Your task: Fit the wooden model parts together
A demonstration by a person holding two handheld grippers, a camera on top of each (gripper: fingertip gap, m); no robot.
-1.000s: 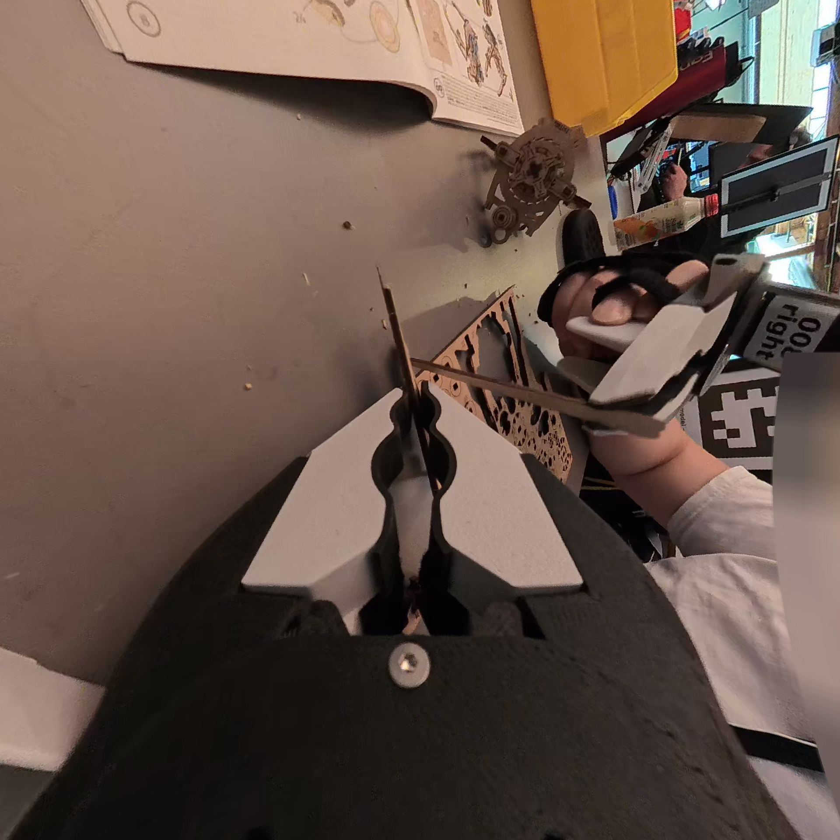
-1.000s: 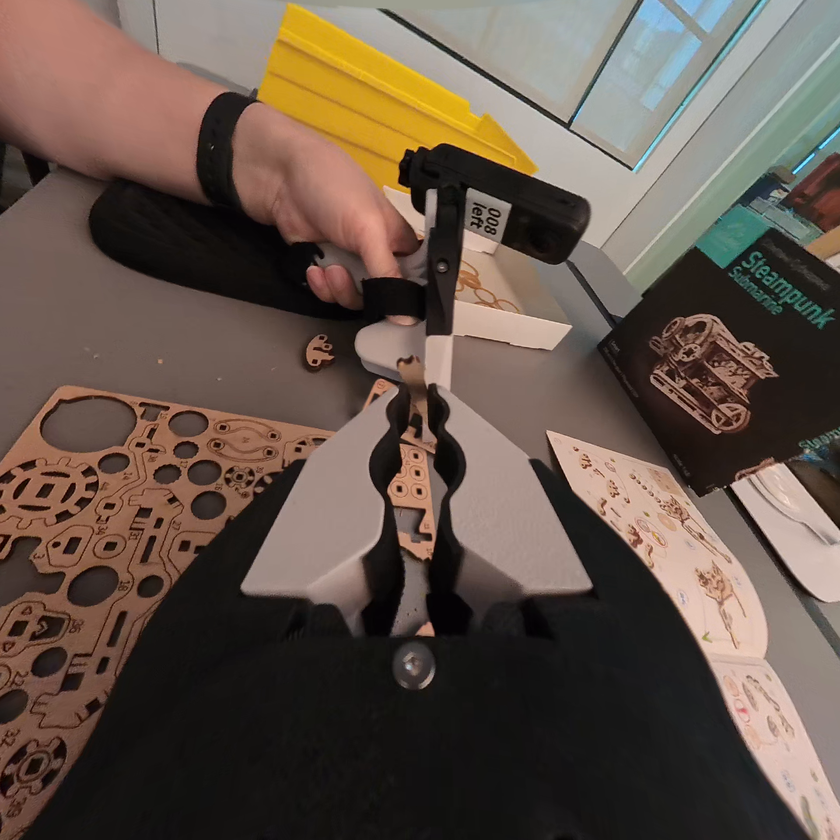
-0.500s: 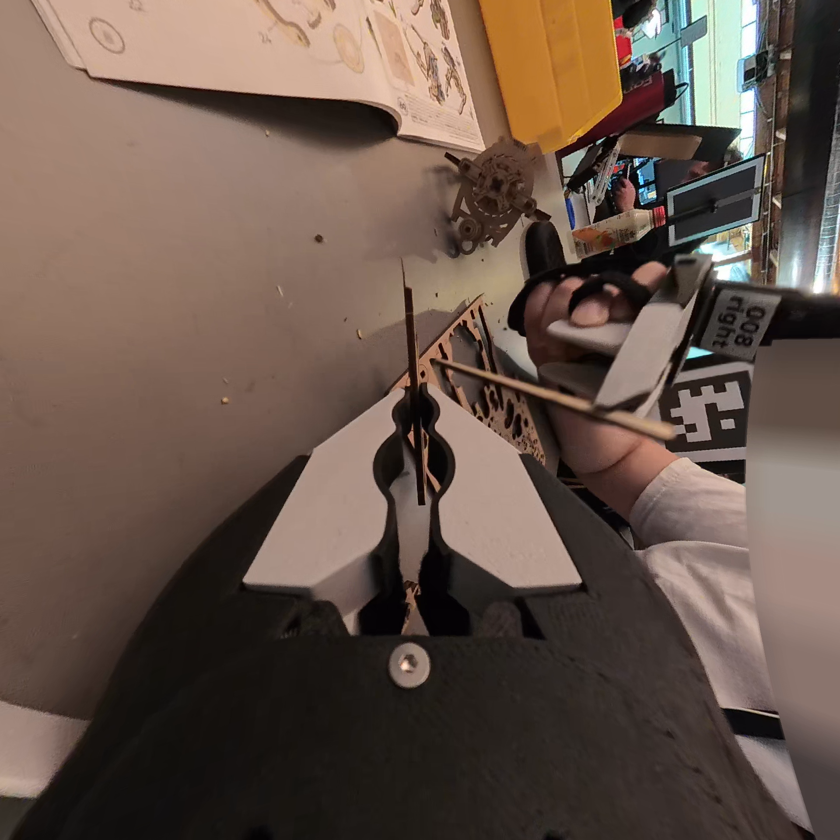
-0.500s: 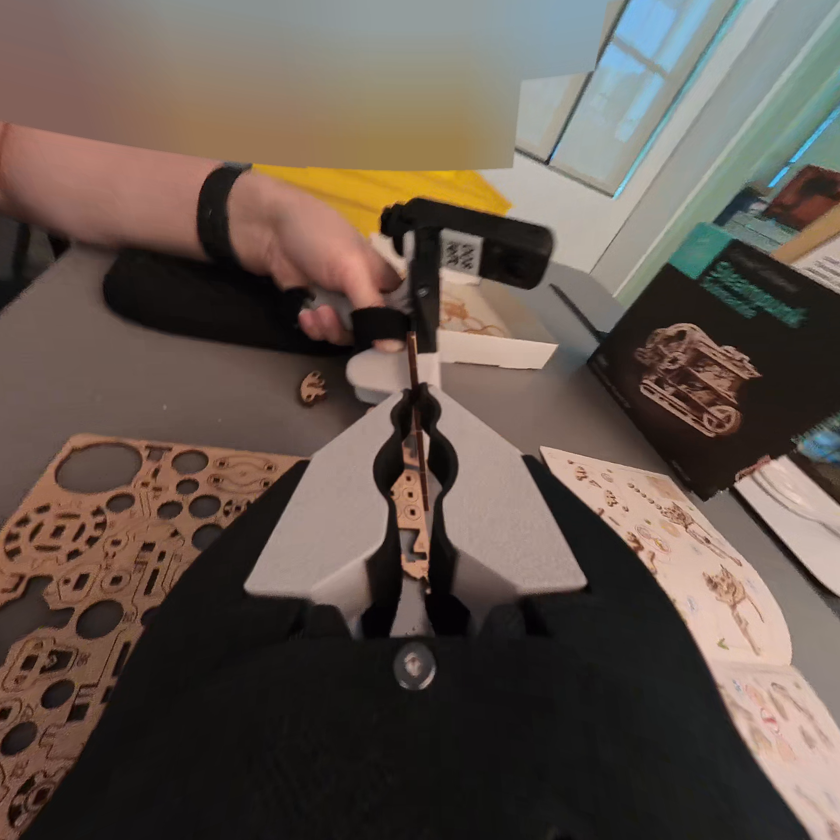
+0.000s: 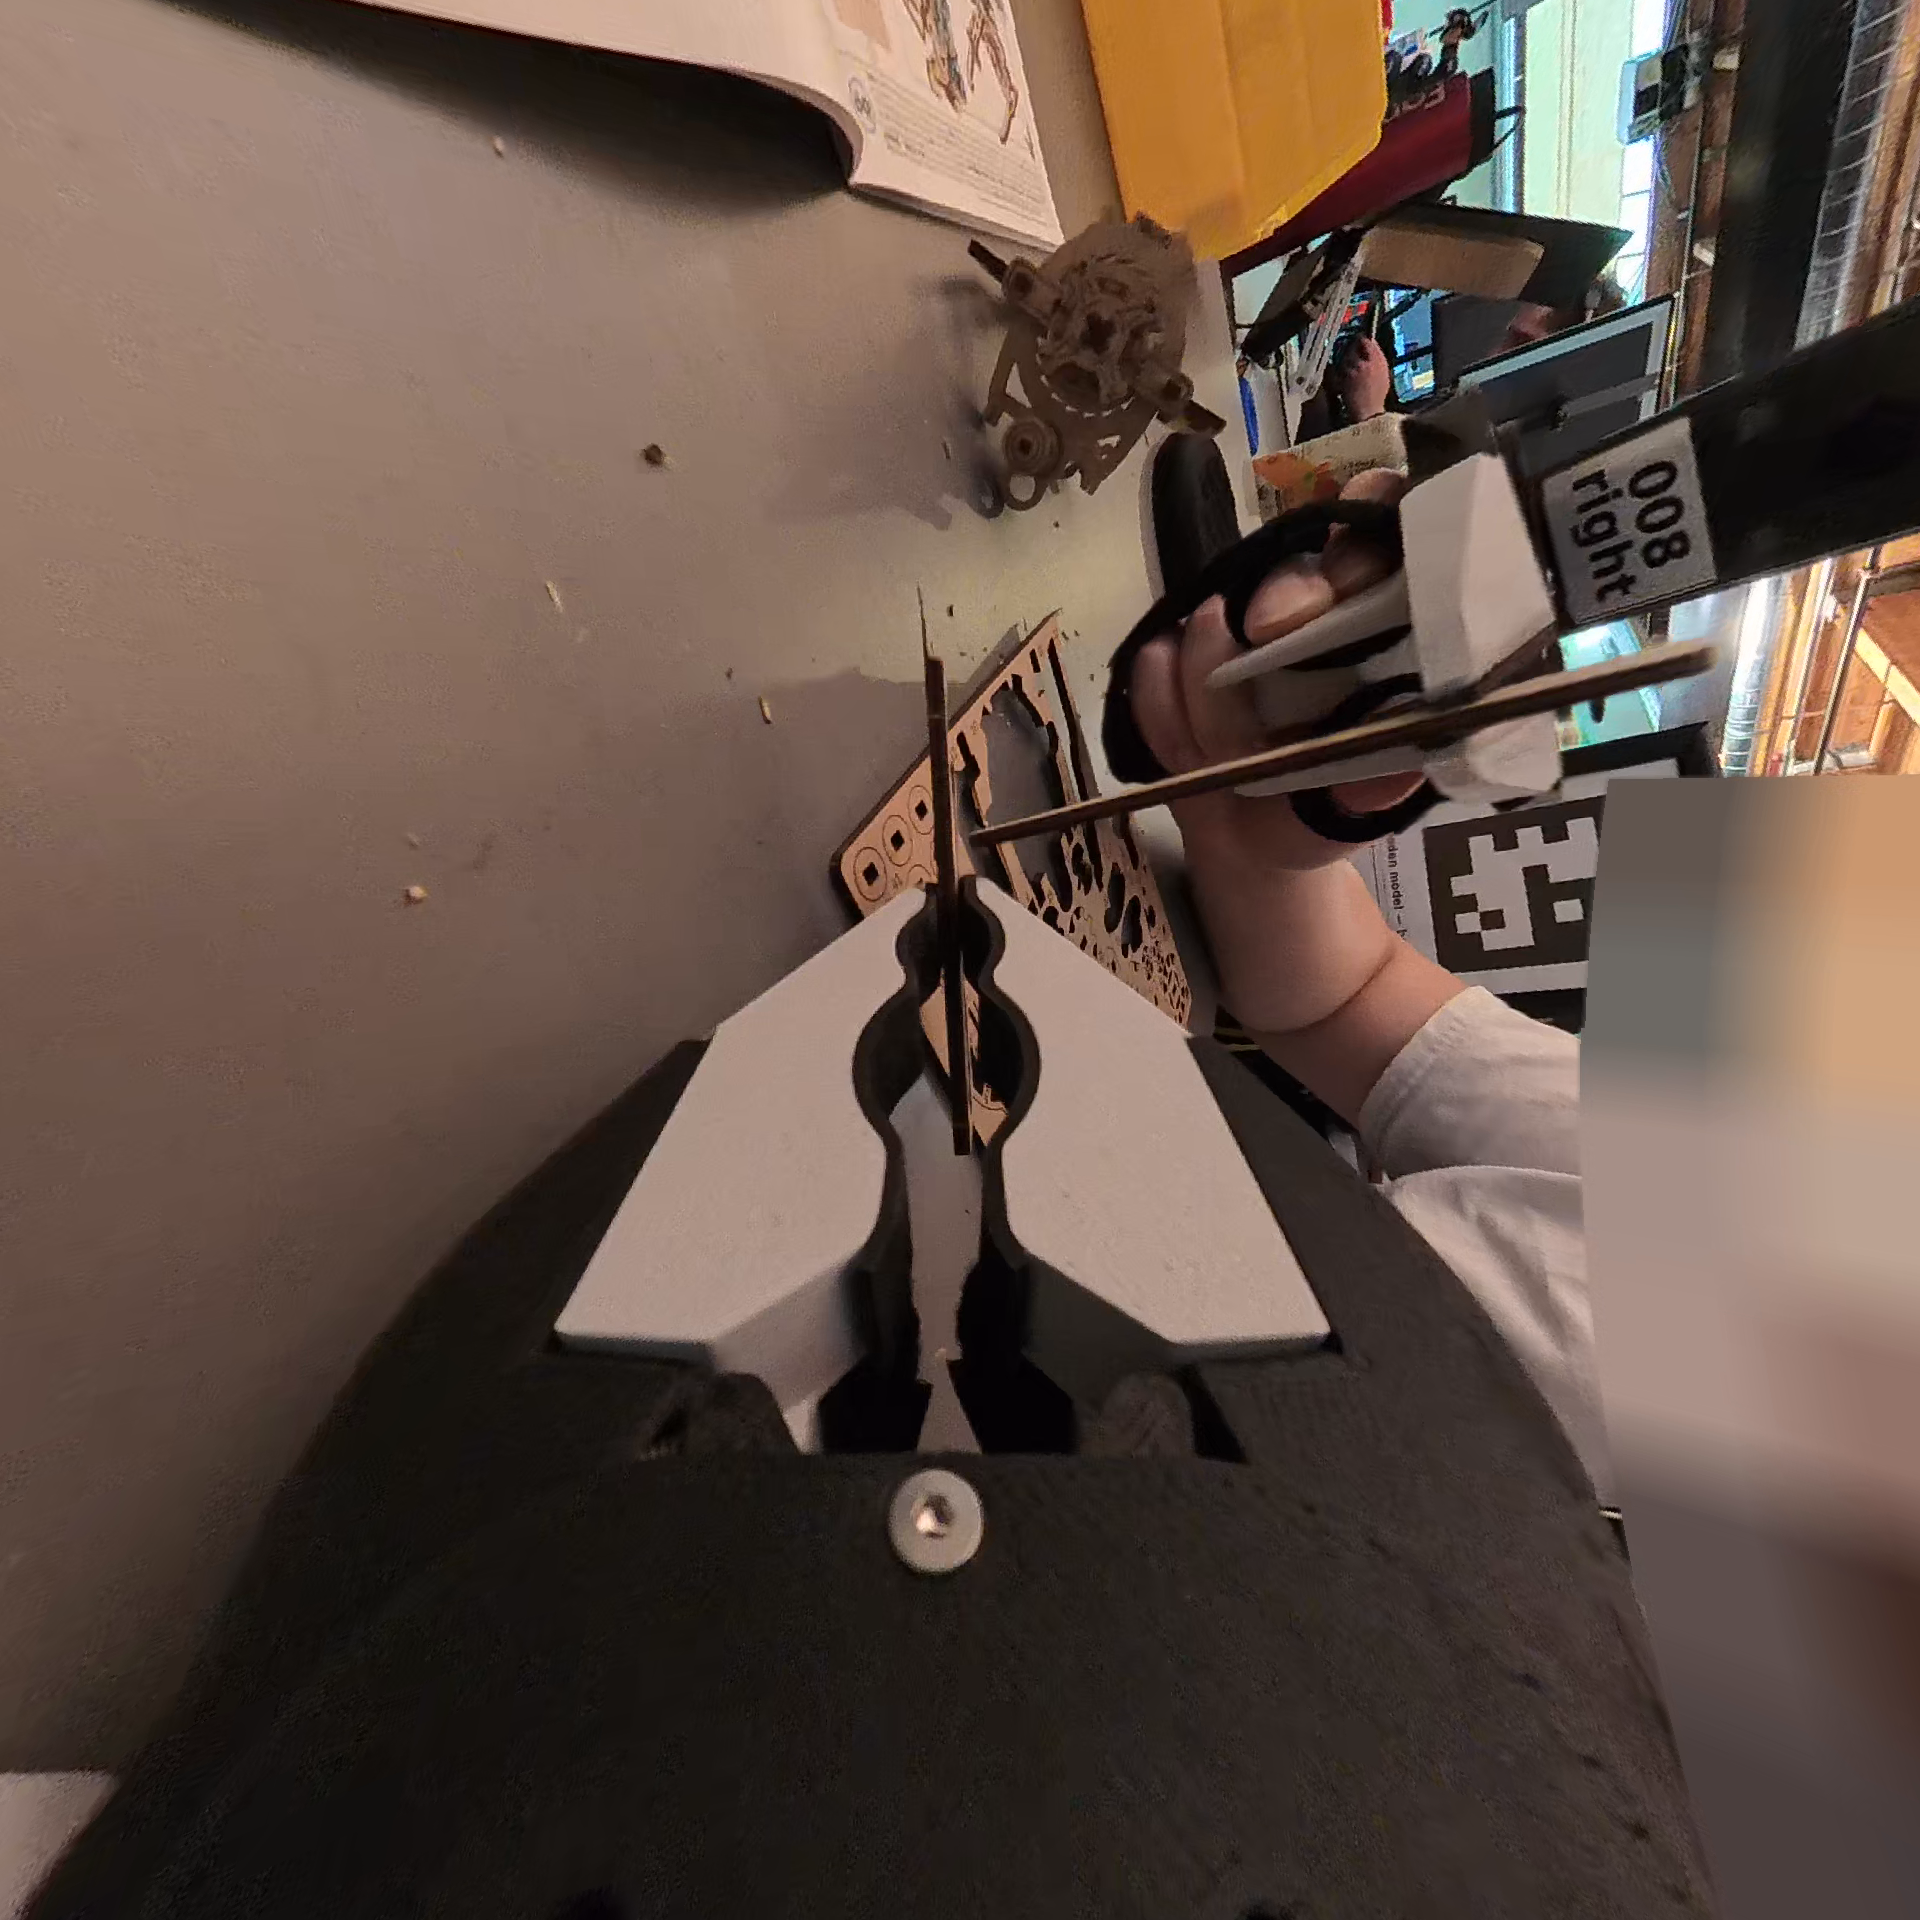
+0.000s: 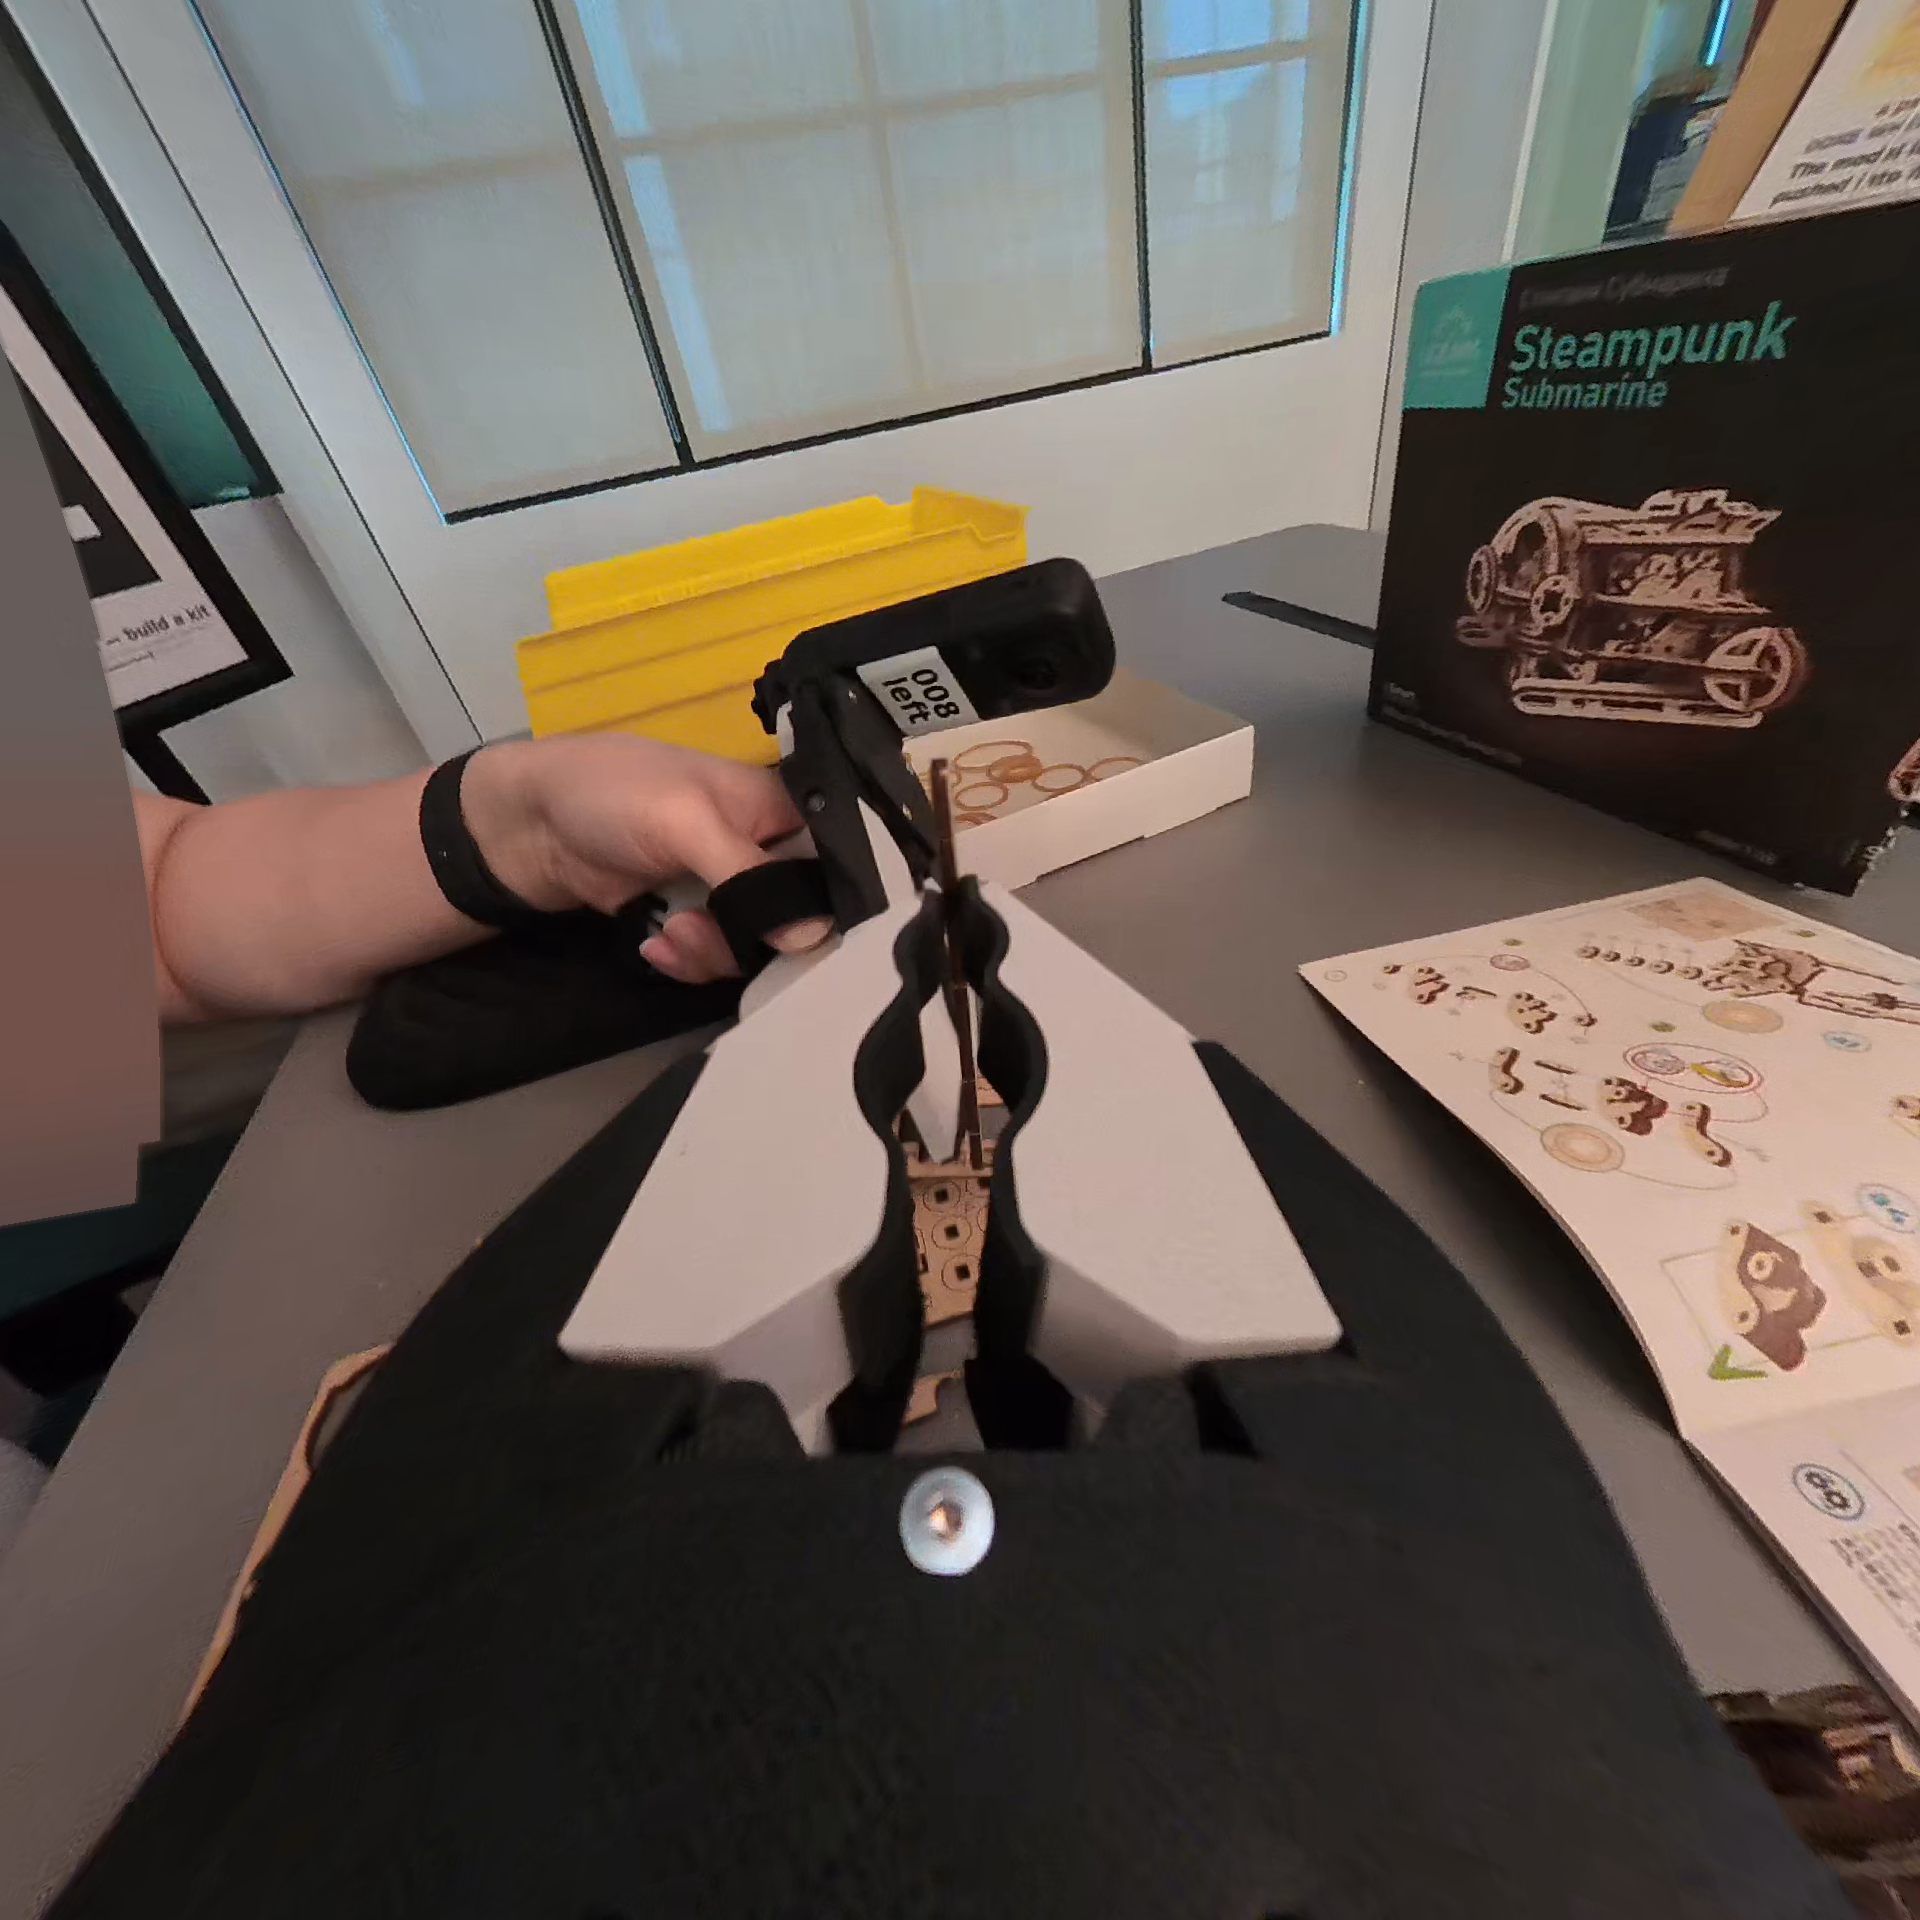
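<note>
Plywood, thin and laser-cut, is what both of my grippers carry. Farthest left in the left wrist view lies bare grey table (image 5: 312,727) flecked with wood crumbs, then my left gripper (image 5: 948,904), its fingers clenched on a flat wooden part (image 5: 940,790) seen edge-on, standing out past the tips. Beyond it on the table sits the half-built geared assembly (image 5: 1081,364), and below that a punched-out parts sheet (image 5: 1049,790). Further right, my right gripper (image 5: 1455,717) grips a second flat strip (image 5: 1195,784), whose free end points at the first part and stops just beside it; I cannot tell whether they touch. From the right wrist view I see my right gripper (image 6: 951,894) closed on that strip (image 6: 943,831), with my left hand (image 6: 623,821) resting on a black pad (image 6: 540,1018), a yellow bin (image 6: 727,623) and a white tray (image 6: 1143,769) of rings behind, and the instruction booklet (image 6: 1662,1091) and the kit box (image 6: 1662,540) to the right. I judge the step in hand to be bringing the two pieces together edge to slot, with nothing seated yet. Next I would need to line the strip's tip with whatever notch the held part offers, which is hidden edge-on, keep the two planes square, and press gently, since thin ply could snap or slip in the pads.
</note>
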